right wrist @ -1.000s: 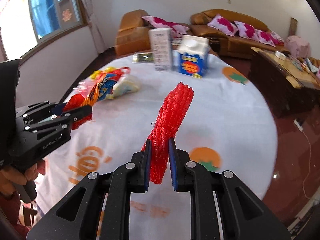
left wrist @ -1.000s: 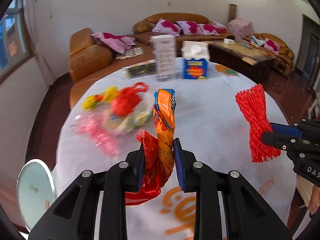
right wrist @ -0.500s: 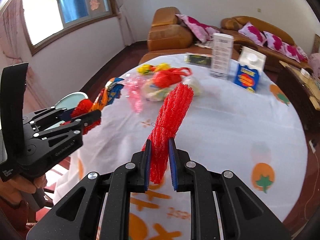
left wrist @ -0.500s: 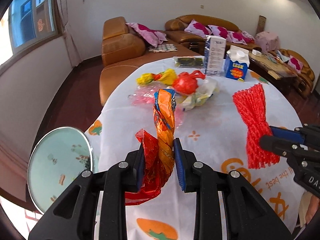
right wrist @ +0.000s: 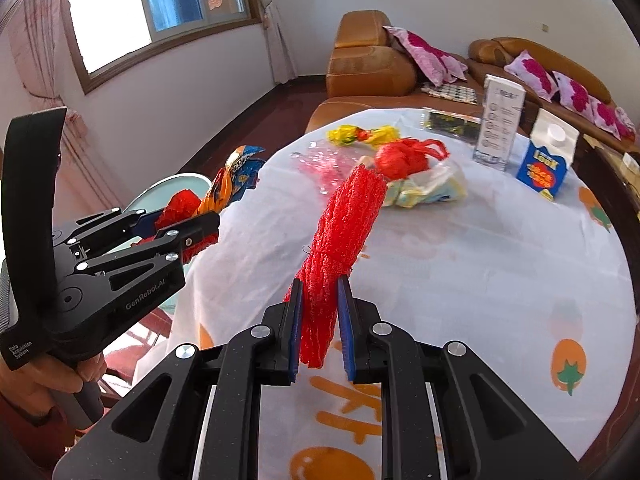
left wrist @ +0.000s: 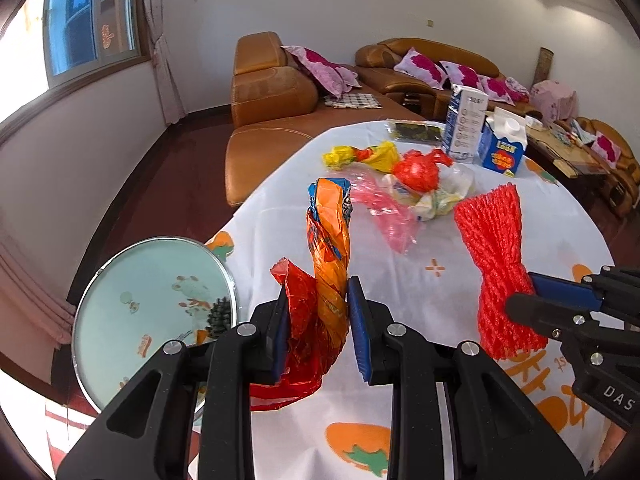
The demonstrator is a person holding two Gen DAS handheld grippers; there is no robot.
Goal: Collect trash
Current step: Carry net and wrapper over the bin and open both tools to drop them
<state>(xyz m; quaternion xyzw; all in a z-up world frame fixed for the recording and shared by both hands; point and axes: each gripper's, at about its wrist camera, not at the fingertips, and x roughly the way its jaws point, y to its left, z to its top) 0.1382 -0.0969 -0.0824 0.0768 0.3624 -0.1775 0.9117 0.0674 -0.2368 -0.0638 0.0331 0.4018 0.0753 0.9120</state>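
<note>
Judging from how things lie, the collecting is being carried only part-way: two pieces are being held off the bench [left wrist: 460, 280], and neither is yet binned. A twisted orange wrapper [left wrist: 330, 256] with red foil is being clamped tight by the left claw [left wrist: 318, 330]; a red foam net [right wrist: 340, 236] is being pinched at its waist by the right claw [right wrist: 318, 322], nearly closed. A round bin [left wrist: 132, 304] is being shown just beside the bench edge, under the left claw, likely the drop point. Trash is being left on the bench: a yellow wrapper [left wrist: 360, 155], a red bag [left wrist: 418, 168], pink film [left wrist: 390, 216], a pale bag [left wrist: 444, 196]. A tall box [left wrist: 466, 122] and blue carton [left wrist: 502, 148] are standing behind. "GenRobot.AI" is being read on the left claw, "DAS" on the right; the carton's print cannot be read surely.
</note>
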